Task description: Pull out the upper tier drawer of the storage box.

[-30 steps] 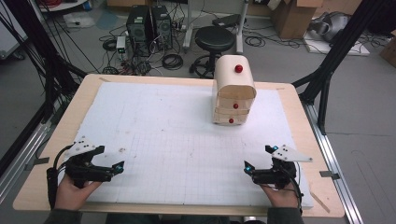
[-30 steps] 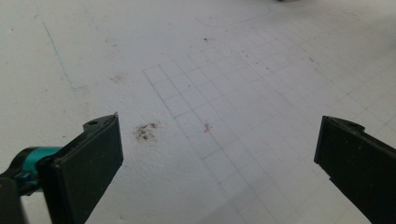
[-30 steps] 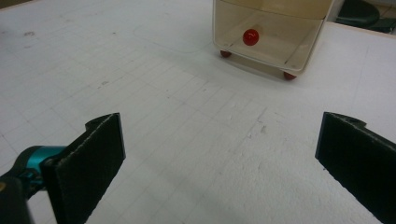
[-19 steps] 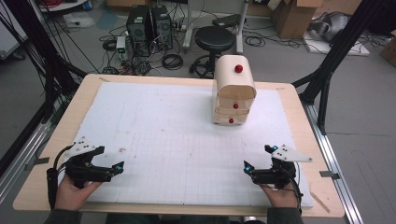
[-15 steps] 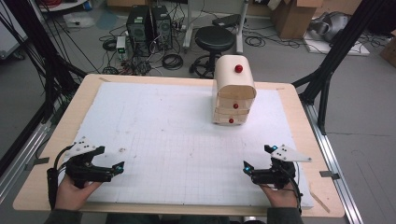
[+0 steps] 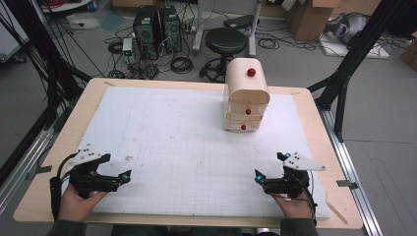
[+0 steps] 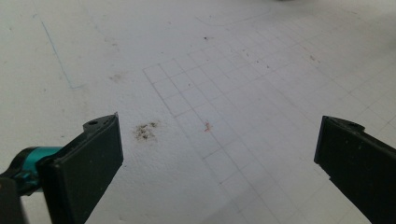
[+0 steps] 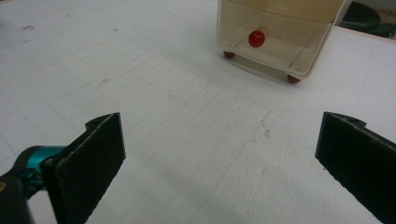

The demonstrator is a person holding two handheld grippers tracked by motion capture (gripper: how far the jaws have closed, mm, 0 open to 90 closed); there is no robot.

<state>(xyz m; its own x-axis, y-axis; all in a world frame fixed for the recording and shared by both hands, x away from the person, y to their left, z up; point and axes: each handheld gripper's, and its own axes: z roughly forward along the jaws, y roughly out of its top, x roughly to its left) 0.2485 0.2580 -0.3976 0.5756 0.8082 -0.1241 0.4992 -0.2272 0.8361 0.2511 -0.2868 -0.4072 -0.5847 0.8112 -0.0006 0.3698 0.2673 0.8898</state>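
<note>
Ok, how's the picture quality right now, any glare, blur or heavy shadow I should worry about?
High view: even light, sharp, soft shadows under the drawer cabinet. Left gripper view: the white mat is bright, slightly washed out at the top; the left tongs look a little soft up close. Right gripper view: the right tongs are soft too, while the cabinet's red knob is clear.

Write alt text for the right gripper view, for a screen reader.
The right gripper hangs open, its two black jaws wide apart over a white gridded mat. Beyond it stands a cream drawer unit on red feet, its bottom drawer shut, with a red knob.
</note>
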